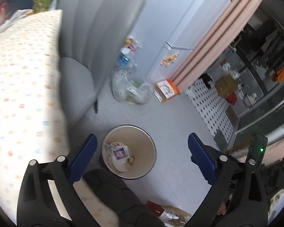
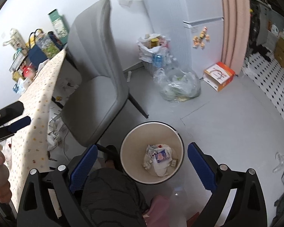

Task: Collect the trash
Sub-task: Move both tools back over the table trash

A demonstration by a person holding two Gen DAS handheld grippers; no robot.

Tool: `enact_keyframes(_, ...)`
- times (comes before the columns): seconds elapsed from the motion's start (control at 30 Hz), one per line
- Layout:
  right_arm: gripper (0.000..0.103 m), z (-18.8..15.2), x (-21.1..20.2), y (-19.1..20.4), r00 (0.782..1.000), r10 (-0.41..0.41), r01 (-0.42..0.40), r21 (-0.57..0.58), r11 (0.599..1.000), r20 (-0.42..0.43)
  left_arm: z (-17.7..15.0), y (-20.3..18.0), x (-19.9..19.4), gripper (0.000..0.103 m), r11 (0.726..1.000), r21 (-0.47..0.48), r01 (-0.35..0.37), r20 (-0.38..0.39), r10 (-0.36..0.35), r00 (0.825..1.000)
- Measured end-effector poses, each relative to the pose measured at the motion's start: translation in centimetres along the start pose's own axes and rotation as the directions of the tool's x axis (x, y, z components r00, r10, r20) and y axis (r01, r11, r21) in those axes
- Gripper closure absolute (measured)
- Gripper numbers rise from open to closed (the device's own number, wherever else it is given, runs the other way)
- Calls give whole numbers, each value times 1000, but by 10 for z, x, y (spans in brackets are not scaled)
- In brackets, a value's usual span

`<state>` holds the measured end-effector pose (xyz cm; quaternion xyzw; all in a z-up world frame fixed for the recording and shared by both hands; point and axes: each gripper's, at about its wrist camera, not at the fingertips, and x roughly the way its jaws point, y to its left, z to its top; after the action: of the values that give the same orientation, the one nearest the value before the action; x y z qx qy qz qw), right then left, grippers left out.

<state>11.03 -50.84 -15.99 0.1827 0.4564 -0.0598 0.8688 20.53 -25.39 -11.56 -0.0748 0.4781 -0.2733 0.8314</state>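
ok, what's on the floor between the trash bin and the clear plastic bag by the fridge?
Nothing: bare grey floor from the trash bin to the clear plastic bag. The right wrist view shows it best; the left wrist view agrees.

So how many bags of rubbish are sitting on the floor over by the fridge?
2. A white bag stuffed with bottles stands in the corner by the wall, and a clear bag lies on the floor just in front of it. The chair could be hiding more.

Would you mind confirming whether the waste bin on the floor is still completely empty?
No, the waste bin already holds crumpled wrappers and paper at its bottom, seen plainly from the right wrist.
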Motion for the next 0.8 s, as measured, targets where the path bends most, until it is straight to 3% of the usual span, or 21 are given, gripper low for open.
enact_keyframes(0.23,8,5,-20,54,996,87,-85,-90,992,24,-6,57,-63,6,993,-104,-59,99,70,993)
enact_keyframes(0.43,8,4,-30,116,983,185,-179,-191,965,13,-15,102,-120,6,977,-180,-116,187,150,971)
enact_keyframes(0.8,8,-20,-33,241,950,302,-311,-372,875,-84,-45,165,-191,6,937,-314,-150,277,242,930)
